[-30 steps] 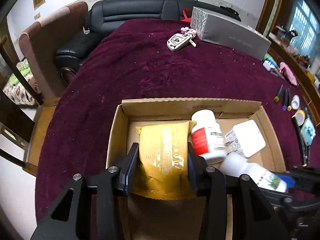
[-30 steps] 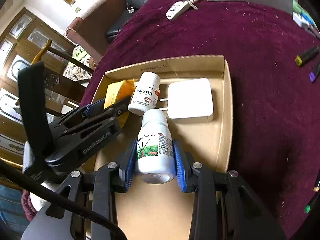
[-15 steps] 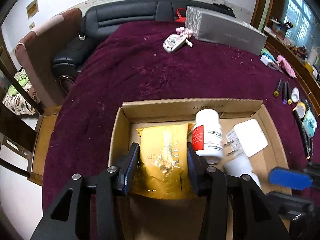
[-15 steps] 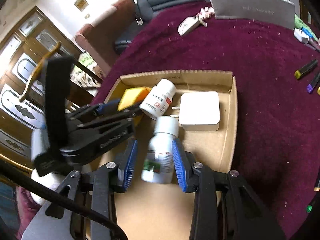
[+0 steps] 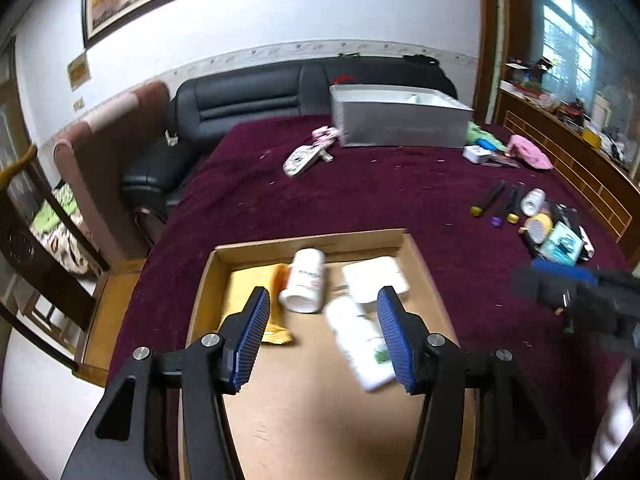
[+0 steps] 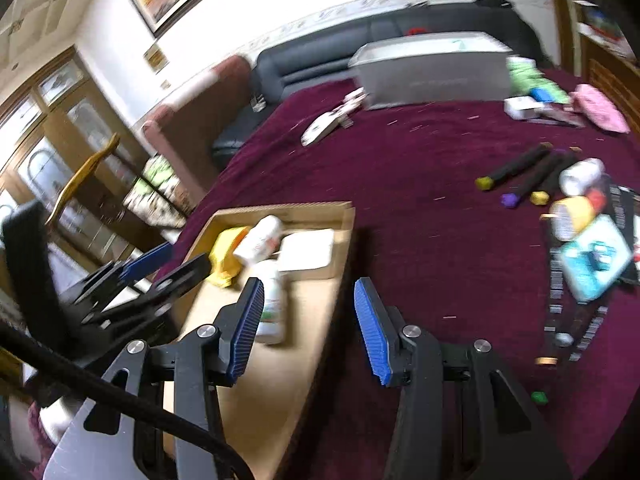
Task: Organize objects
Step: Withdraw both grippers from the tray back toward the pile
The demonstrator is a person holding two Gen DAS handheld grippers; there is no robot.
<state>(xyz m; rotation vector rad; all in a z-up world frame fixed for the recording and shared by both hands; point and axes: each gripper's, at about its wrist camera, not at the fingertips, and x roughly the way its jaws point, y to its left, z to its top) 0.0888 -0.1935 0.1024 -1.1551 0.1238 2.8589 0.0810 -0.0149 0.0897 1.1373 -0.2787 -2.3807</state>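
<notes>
Right wrist: markers [image 6: 516, 172] lie beside cardboard box [image 6: 344, 240].

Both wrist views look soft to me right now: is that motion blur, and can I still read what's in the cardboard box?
Left wrist: the cardboard box and white bottles are smeared, labels unreadable; the left gripper is crisp. Right wrist: blur is heavier, markers streaked, right gripper sharp. Fisheye bends both edges.

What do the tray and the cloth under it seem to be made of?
Tray: corrugated cardboard, matte brown; its wall tops show raw cut edges. Cloth: probably velvet or a similar plush fabric, dark purple, with a soft uneven sheen and lint specks.
</notes>
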